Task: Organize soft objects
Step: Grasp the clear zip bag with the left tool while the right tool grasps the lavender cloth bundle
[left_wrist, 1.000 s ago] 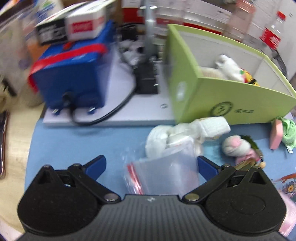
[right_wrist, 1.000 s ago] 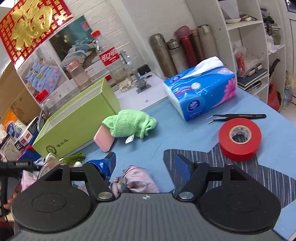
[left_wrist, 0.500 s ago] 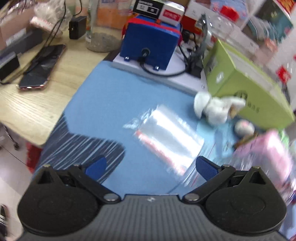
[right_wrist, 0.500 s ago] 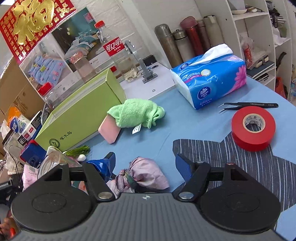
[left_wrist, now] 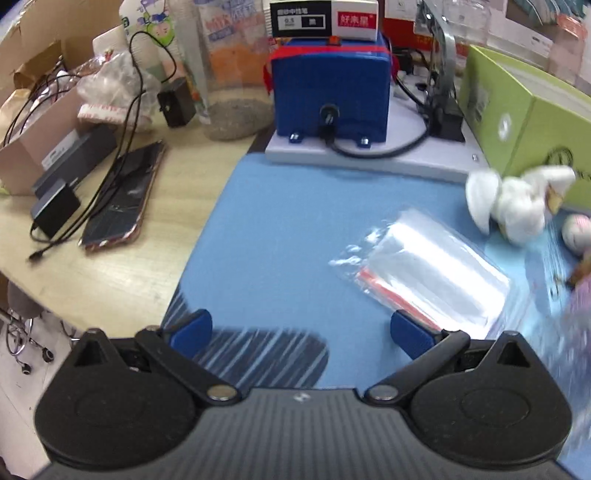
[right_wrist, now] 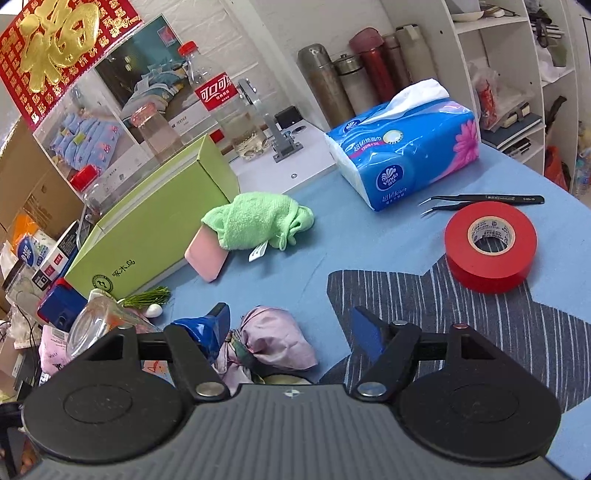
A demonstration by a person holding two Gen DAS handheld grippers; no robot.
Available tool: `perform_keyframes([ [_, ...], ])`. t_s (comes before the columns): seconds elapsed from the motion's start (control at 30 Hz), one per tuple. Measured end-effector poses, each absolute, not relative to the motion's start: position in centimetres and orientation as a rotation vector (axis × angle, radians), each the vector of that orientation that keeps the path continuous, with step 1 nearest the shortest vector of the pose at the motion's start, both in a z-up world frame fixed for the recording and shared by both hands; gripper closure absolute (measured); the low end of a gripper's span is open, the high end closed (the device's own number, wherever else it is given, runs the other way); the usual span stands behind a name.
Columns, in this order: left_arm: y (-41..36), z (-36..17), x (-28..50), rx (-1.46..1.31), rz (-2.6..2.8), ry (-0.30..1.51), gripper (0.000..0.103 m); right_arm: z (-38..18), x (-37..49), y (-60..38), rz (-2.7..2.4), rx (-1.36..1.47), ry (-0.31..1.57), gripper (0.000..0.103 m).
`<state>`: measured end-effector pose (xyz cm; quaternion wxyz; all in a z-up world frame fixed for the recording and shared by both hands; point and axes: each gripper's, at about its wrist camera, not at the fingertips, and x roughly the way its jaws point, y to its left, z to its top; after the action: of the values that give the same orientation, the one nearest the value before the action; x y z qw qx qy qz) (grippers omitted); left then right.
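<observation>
While we hover over the pink cloth bundle point(right_wrist: 275, 338) | both jaws released, empty | next: clench, drop in green box point(right_wrist: 155, 221)

Left wrist view: mat point(left_wrist: 280, 229) covers the right part of the table point(left_wrist: 147, 236). Bag point(left_wrist: 424, 269) lies on mat, right of centre, just ahead of left gripper point(left_wrist: 301, 334). Plush point(left_wrist: 517, 206) behind-right of bag, against box point(left_wrist: 517, 110). Machine point(left_wrist: 330, 96) on a base point(left_wrist: 369, 160) behind mat, carton point(left_wrist: 325, 18) on top of it. Phone point(left_wrist: 118, 195) and charger point(left_wrist: 55, 212) on bare table, left of mat.

Right wrist view: cloth bundle point(right_wrist: 273, 339) between right gripper point(right_wrist: 291, 328) fingers, nearer the left one. Towel point(right_wrist: 255, 221) drapes over a block point(right_wrist: 207, 258) leaning beside box point(right_wrist: 147, 229). Tissues point(right_wrist: 406, 155) right of towel. Tweezers point(right_wrist: 487, 201) before tissues, tape point(right_wrist: 489, 245) just before tweezers. Flasks point(right_wrist: 362, 77) behind tissues. Bottle point(right_wrist: 225, 107) behind box.
</observation>
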<state>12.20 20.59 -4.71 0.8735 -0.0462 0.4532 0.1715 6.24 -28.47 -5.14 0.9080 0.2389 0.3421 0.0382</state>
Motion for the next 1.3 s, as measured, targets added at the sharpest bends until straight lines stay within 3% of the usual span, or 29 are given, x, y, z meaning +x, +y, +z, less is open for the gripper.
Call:
perform_keyframes([
  [0.2, 21.9, -4.8, 17.7, -0.168, 0.388, 0.945, 0.001, -5.4, 7.0, -29.1, 0.04, 0.479, 0.718, 0.044],
  [0.37, 21.3, -2.2, 15.0, -0.3, 0.245, 0.89, 0.001, -5.8, 7.4, -29.3, 0.033, 0.47, 0.737, 0.044],
  [0.63, 17.2, -3.8, 19.5, -0.213, 0.039, 1.051, 0.001, -5.7, 8.4, -28.4, 0.074, 0.481, 0.739, 0.044],
  [0.8, 16.1, -4.7, 20.4, -0.083, 0.115, 1.042, 0.001, -5.1, 7.7, -28.7, 0.06, 0.47, 0.722, 0.043],
  [1.0, 19.9, -4.9, 17.6, -0.125, 0.193, 1.015, 0.001, -5.0, 7.5, -29.1, 0.041, 0.461, 0.72, 0.043],
  [1.3, 19.7, -5.1, 16.9, -0.1, 0.178, 0.984, 0.001, -4.2, 3.9, -25.9, 0.142, 0.225, 0.755, 0.043],
])
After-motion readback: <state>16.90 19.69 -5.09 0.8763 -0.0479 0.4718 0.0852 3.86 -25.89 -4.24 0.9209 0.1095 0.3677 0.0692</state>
